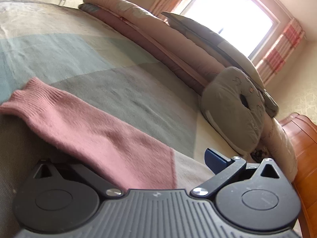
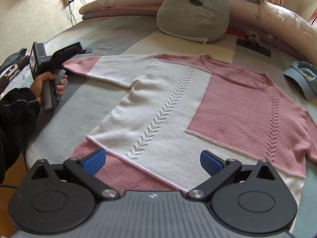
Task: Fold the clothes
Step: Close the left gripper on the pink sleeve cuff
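Sweater (image 2: 178, 107): flat, front up, mid-bed, hem at the near edge.
Left gripper (image 1: 150, 164): spread around the pink sleeve cuff (image 1: 29, 97), near the left edge.
Right gripper (image 2: 153, 161): spread over the hem.
Risk: fuzzy knit may slip or bunch; dragging skews the body.

Grey cat cushion (image 2: 193, 12) against rolled quilt (image 2: 273, 17); blue cap (image 2: 302, 79) right; curtained window (image 1: 227, 17).

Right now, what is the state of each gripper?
Left gripper: open, the pink sleeve lies between its fingers, not clamped.
Right gripper: open, holding nothing.
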Action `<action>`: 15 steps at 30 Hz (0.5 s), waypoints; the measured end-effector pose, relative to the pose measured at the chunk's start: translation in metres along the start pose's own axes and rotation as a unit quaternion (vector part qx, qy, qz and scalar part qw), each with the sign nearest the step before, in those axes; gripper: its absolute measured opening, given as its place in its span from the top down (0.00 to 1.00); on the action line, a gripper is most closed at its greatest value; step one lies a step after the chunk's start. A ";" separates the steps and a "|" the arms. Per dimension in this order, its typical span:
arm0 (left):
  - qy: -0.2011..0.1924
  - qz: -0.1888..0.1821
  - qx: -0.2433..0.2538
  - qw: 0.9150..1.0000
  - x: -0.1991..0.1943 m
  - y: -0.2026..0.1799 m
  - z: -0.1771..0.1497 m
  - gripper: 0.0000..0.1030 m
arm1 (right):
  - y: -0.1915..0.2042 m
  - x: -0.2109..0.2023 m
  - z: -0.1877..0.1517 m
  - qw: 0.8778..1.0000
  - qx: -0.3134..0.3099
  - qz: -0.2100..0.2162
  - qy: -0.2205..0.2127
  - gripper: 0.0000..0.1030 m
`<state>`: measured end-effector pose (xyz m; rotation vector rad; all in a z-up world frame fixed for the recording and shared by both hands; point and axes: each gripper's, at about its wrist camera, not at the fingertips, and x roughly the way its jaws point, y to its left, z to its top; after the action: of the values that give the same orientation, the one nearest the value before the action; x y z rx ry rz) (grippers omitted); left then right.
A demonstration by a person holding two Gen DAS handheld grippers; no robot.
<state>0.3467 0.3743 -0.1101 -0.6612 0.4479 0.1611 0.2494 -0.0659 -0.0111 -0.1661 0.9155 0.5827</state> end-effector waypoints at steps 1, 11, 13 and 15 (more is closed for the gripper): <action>0.001 -0.002 0.006 1.000 0.000 0.000 -0.001 0.01 | -0.002 0.000 0.000 1.000 0.004 -0.001 0.001 0.00; 0.000 0.008 -0.010 1.000 0.007 0.000 0.006 0.01 | -0.003 -0.005 -0.008 1.000 0.014 0.006 -0.002 0.00; 0.003 0.008 -0.015 1.000 0.007 0.000 0.008 0.01 | -0.001 -0.006 -0.011 1.000 0.014 0.015 -0.003 0.00; 0.003 0.015 -0.023 1.000 0.007 -0.001 0.009 0.01 | 0.002 -0.005 -0.013 1.000 0.012 0.021 0.000 0.00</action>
<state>0.3562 0.3790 -0.1061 -0.7011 0.4601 0.1981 0.2370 -0.0710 -0.0147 -0.1265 0.9281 0.6099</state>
